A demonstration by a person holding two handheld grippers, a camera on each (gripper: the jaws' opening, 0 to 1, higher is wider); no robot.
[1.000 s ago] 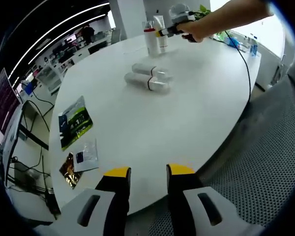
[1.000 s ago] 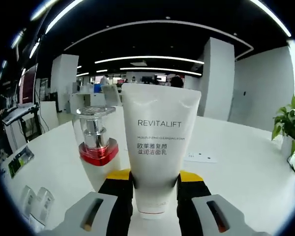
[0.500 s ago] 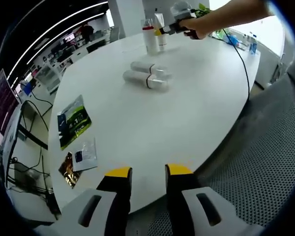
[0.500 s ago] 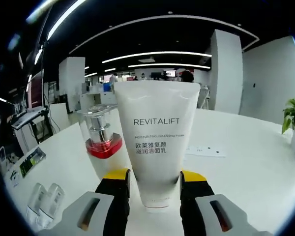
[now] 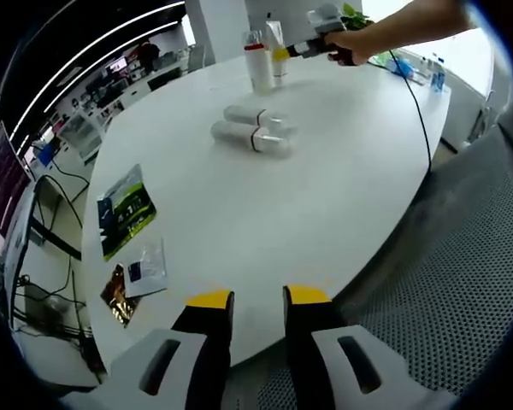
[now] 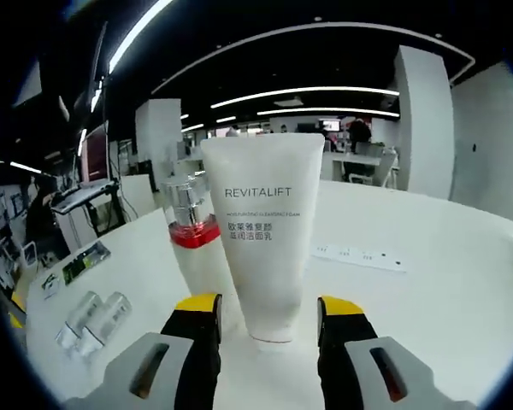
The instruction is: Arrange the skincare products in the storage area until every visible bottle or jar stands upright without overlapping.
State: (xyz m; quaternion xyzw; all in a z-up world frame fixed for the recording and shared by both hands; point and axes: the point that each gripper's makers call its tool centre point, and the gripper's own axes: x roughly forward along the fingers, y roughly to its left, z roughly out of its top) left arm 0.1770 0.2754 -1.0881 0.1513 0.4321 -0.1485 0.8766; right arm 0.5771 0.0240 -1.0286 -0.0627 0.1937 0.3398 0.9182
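Fingers [image 6: 198, 318] flanking upright tube [image 6: 262, 231]

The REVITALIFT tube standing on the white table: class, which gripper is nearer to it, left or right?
Right. The right gripper has the REVITALIFT tube standing between its open jaws. The left gripper hangs at the table's near edge, far from the tube.

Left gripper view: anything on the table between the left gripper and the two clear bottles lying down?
Nothing visible. Bare white table runs from the left gripper to the two lying clear bottles; the packets sit off to one side.
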